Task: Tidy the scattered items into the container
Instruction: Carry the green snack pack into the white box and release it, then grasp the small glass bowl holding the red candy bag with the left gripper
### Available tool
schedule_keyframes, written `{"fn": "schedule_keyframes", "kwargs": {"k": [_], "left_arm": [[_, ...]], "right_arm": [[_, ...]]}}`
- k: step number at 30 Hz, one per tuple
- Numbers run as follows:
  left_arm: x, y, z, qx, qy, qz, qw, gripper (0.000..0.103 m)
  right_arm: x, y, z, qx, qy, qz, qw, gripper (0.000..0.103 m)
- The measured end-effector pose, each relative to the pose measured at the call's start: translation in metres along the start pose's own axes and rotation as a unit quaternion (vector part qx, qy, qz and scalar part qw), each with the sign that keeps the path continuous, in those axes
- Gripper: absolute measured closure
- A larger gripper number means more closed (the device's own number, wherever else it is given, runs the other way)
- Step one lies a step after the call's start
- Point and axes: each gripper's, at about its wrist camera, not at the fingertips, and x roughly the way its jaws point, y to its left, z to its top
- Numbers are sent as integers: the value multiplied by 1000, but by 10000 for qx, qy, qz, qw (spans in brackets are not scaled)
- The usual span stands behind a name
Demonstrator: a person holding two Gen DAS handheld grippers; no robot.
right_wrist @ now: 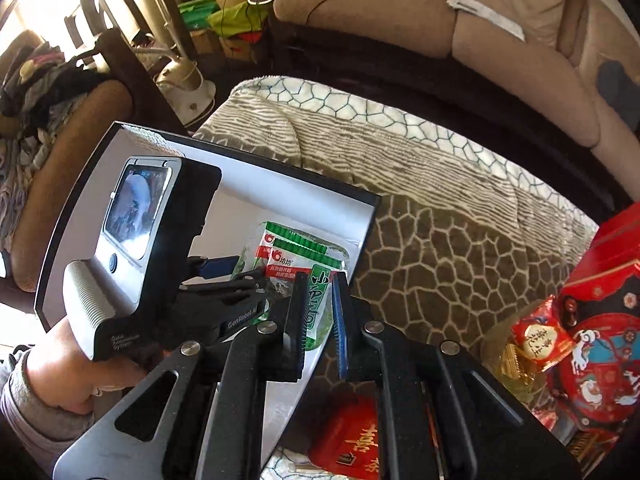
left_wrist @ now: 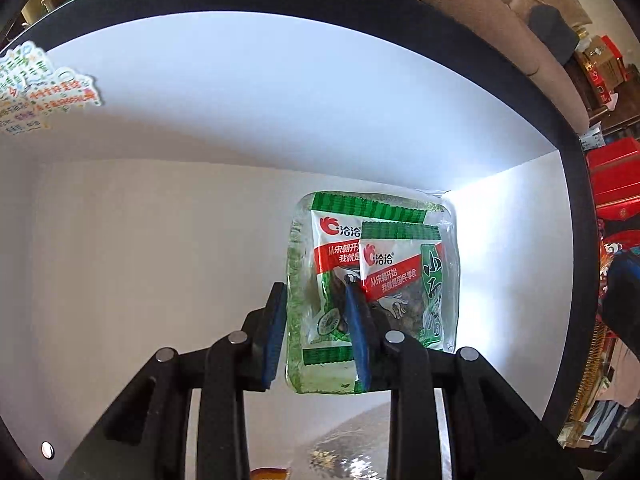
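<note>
Left gripper (left_wrist: 316,320), jaws parted and empty, above green-and-white snack packets (left_wrist: 372,276) in the black-rimmed white box (left_wrist: 160,240); right gripper (right_wrist: 318,320) nearly closed, empty, over the patterned blanket (right_wrist: 440,248).

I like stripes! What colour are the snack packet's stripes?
Green stripes on the snack packet, clearest in the left wrist view.

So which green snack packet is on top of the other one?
The right-hand packet, the one with the green side strip. Its edge overlaps the left packet lying beneath it.
</note>
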Motion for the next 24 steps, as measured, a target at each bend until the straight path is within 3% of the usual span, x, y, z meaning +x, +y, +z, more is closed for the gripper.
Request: {"fn": "schedule_keyframes", "kwargs": {"k": [3,7,11,16,17,21,24], "left_arm": [[2,-7,-2,-86,-57,79,9999,63],[-5,-6,-7,-46,-146,135,9998,60],[-39,-6,-24,143,-507,454,9976,60],[-101,-33,-80,759,-1291,457,9877,60],[-114,-39,-89,894,-1484,387,9841,59],[-161,-68,-134,1170,-2145,-284,9693,40],[-163,-97,-166,1394,-2314,-648,9606,35]], "right_arm": [[-21,-17,-23,42,-205,23,9998,92],[-43,-52,-59,220,-418,66,9989,87],[-68,-80,-110,333,-498,-2,9982,86],[-86,-118,-173,726,-482,-48,9962,84],[-89,-126,-184,816,-491,-53,9954,84],[-105,-157,-224,1160,-627,-106,9912,82],[-119,-177,-254,1418,-793,-48,9867,76]]}}
